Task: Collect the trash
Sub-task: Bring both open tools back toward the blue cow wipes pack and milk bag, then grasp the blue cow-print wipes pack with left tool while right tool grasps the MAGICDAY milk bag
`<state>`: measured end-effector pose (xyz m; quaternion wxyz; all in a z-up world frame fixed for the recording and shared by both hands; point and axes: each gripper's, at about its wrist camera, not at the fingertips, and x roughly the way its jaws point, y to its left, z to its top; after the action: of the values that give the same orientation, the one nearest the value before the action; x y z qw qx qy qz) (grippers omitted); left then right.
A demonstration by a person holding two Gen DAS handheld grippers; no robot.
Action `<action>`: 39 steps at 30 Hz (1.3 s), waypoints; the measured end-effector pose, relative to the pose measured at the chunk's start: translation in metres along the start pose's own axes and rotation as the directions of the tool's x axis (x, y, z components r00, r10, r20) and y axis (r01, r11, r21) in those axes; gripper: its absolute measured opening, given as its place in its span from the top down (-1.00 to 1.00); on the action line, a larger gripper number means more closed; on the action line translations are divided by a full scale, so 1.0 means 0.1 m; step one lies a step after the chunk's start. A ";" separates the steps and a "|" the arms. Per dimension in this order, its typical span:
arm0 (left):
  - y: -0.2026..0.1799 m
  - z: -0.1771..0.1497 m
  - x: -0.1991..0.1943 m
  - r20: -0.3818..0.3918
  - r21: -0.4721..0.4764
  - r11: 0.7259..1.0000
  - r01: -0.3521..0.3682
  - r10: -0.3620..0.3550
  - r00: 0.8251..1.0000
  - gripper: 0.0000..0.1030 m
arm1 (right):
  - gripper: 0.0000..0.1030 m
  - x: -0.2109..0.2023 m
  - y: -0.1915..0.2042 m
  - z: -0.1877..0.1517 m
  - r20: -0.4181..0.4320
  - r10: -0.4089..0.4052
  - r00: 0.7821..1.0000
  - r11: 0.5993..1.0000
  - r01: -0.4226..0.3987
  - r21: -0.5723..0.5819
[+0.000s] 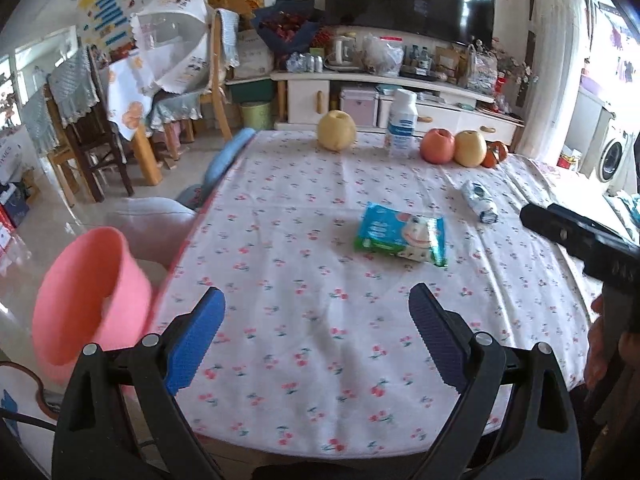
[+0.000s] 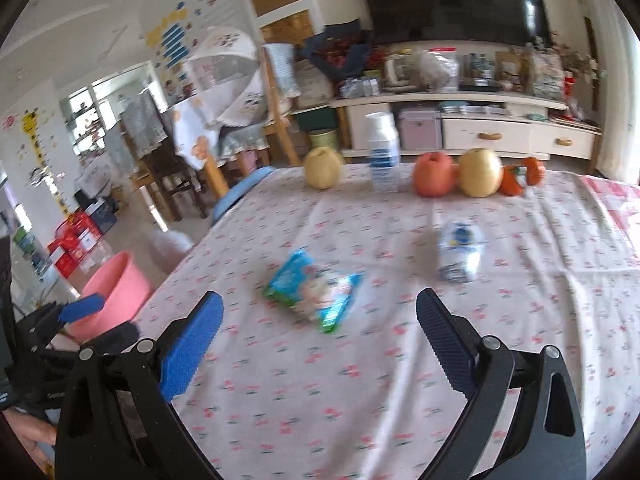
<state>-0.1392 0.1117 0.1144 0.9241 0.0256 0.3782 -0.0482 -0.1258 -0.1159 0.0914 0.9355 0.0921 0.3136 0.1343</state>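
— What do the grabbers look like?
— Each one, the left gripper point(image 1: 316, 334) and right gripper point(image 2: 320, 344), has black arms, round silver screws and bumpy blue pads point(image 2: 192, 350).

1. Near bench point(image 1: 304, 352): bare cloth before both tools, open passage.
2. Mid-bench: wet-wipe pack point(image 1: 401, 234), crumpled wrapper point(image 1: 479, 202), well apart.
3. Far edge: fruit row point(image 1: 452, 147), bottle point(image 1: 402, 124) block.
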 end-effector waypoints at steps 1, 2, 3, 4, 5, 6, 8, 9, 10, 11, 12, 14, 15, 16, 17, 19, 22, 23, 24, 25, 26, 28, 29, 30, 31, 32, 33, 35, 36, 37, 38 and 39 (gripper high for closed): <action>-0.03 0.01 0.04 -0.010 -0.005 1.000 0.002 -0.002 1.000 -0.82 | -0.86 -0.01 -0.14 0.02 0.005 -0.027 1.000 0.999 0.027 0.017; -0.06 0.02 0.07 -0.018 -0.013 1.000 0.003 -0.003 1.000 -0.82 | -0.86 0.00 -0.23 0.04 0.006 -0.042 0.999 0.999 0.042 0.032; -0.10 0.03 0.13 -0.029 -0.028 1.000 0.012 -0.013 0.999 -0.82 | -0.86 0.01 -0.35 0.05 0.006 -0.062 0.998 0.997 0.061 0.051; -0.12 0.04 0.17 -0.039 -0.042 0.999 0.026 -0.028 0.999 -0.82 | -0.86 0.02 -0.44 0.06 0.003 -0.078 0.997 0.995 0.078 0.064; -0.16 0.04 0.21 -0.048 -0.054 0.998 0.037 -0.040 0.998 -0.82 | -0.86 0.03 -0.55 0.06 -0.003 -0.105 0.995 0.991 0.104 0.082; -0.19 0.05 0.28 -0.063 -0.077 0.996 0.054 -0.059 0.996 -0.82 | -0.86 0.04 -0.63 0.07 -0.005 -0.119 0.993 0.989 0.119 0.091; -0.25 0.06 0.39 -0.087 -0.117 0.991 0.072 -0.082 0.993 -0.82 | -0.86 0.08 -0.80 0.08 -0.012 -0.157 0.988 0.982 0.157 0.107; -0.28 0.07 0.46 -0.101 -0.139 0.987 0.086 -0.100 0.990 -0.82 | -0.86 0.10 -0.88 0.09 -0.018 -0.184 0.983 0.976 0.185 0.115; -0.32 0.08 0.51 -0.109 -0.154 0.983 0.095 -0.113 0.988 -0.82 | -0.86 0.13 -0.93 0.09 -0.025 -0.198 0.980 0.973 0.199 0.120; -0.34 0.09 0.58 -0.118 -0.179 0.978 0.109 -0.131 0.984 -0.82 | -0.86 0.17 -0.99 0.10 -0.035 -0.209 0.977 0.969 0.212 0.126; -0.36 0.10 0.63 -0.122 -0.198 0.973 0.117 -0.143 0.982 -0.82 | -0.86 0.19 -1.04 0.11 -0.041 -0.213 0.976 0.967 0.217 0.131; -0.38 0.13 0.76 -0.135 -0.265 0.954 0.139 -0.179 0.974 -0.82 | -0.86 0.30 -1.14 0.13 -0.057 -0.219 0.974 0.963 0.225 0.146; -0.39 0.14 0.82 -0.140 -0.289 0.946 0.146 -0.192 0.971 -0.82 | -0.86 0.36 -1.19 0.14 -0.068 -0.216 0.974 0.961 0.224 0.161; -0.40 0.16 0.89 -0.146 -0.325 0.933 0.153 -0.209 0.967 -0.82 | -0.86 0.43 -1.23 0.15 -0.077 -0.211 0.974 0.959 0.222 0.174; -0.40 0.17 0.96 -0.152 -0.358 0.921 0.153 -0.219 0.964 -0.82 | -0.86 0.48 -1.26 0.16 -0.085 -0.207 0.975 0.957 0.220 0.190; -0.41 0.20 1.09 -0.157 -0.413 0.897 0.156 -0.239 0.958 -0.82 | -0.86 0.60 -1.33 0.17 -0.100 -0.182 0.978 0.953 0.200 0.228; -0.41 0.23 1.26 -0.164 -0.486 0.859 0.160 -0.270 0.949 -0.82 | -0.86 0.80 -1.41 0.19 -0.135 -0.149 0.980 0.949 0.180 0.260; -0.42 0.24 1.30 -0.165 -0.501 0.850 0.160 -0.276 0.947 -0.82 | -0.86 0.84 -1.41 0.20 -0.140 -0.146 0.979 0.948 0.178 0.262; -0.42 0.25 1.33 -0.166 -0.511 0.844 0.160 -0.280 0.946 -0.82 | -0.86 0.89 -1.43 0.22 -0.144 -0.144 0.979 0.949 0.178 0.262; -0.43 0.26 1.39 -0.167 -0.526 0.836 0.156 -0.281 0.945 -0.82 | -0.86 0.92 -1.43 0.23 -0.143 -0.143 0.979 0.950 0.176 0.259; -0.42 0.27 1.41 -0.167 -0.534 0.831 0.153 -0.282 0.945 -0.82 | -0.86 0.95 -1.43 0.23 -0.141 -0.141 0.980 0.951 0.173 0.255; -0.42 0.29 1.49 -0.169 -0.563 0.814 0.143 -0.282 0.944 -0.82 | -0.86 1.00 -1.44 0.25 -0.130 -0.132 0.983 0.955 0.161 0.251; -0.42 0.30 1.53 -0.170 -0.575 0.806 0.138 -0.283 0.944 -0.82 | -0.86 1.04 -1.45 0.25 -0.127 -0.125 0.984 0.956 0.153 0.250; -0.43 0.31 1.58 -0.171 -0.588 0.797 0.135 -0.286 0.943 -0.82 | -0.86 1.07 -1.46 0.26 -0.128 -0.118 0.985 0.957 0.148 0.250; -0.43 0.32 1.62 -0.175 -0.596 0.793 0.130 -0.286 0.942 -0.82 | -0.86 1.11 -1.47 0.26 -0.130 -0.108 0.986 0.958 0.138 0.250; -0.44 0.33 1.65 -0.178 -0.599 0.791 0.126 -0.285 0.942 -0.82 | -0.86 1.14 -1.48 0.27 -0.133 -0.105 0.986 0.960 0.135 0.245; -0.44 0.33 1.67 -0.179 -0.600 0.790 0.124 -0.285 0.942 -0.82 | -0.86 1.16 -1.48 0.28 -0.135 -0.109 0.985 0.961 0.139 0.240; -0.46 0.36 1.73 -0.179 -0.608 0.785 0.120 -0.282 0.943 -0.82 | -0.86 1.23 -1.49 0.29 -0.143 -0.119 0.983 0.963 0.149 0.226; -0.46 0.37 1.75 -0.177 -0.611 0.783 0.118 -0.281 0.943 -0.82 | -0.86 1.25 -1.50 0.30 -0.145 -0.120 0.982 0.963 0.151 0.224; -0.47 0.39 1.78 -0.175 -0.614 0.781 0.115 -0.277 0.945 -0.82 | -0.86 1.27 -1.51 0.30 -0.148 -0.122 0.981 0.963 0.153 0.223; -0.47 0.40 1.79 -0.174 -0.614 0.781 0.113 -0.274 0.946 -0.82 | -0.86 1.29 -1.52 0.30 -0.151 -0.124 0.981 0.962 0.156 0.223; -0.48 0.43 1.81 -0.172 -0.612 0.784 0.108 -0.265 0.949 -0.82 | -0.86 1.31 -1.53 0.30 -0.155 -0.125 0.980 0.962 0.158 0.224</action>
<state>0.0137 0.0481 0.0179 0.8209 -0.2974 0.4872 -0.0152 0.0229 -0.2230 0.0024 0.9011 0.1701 0.3974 0.0347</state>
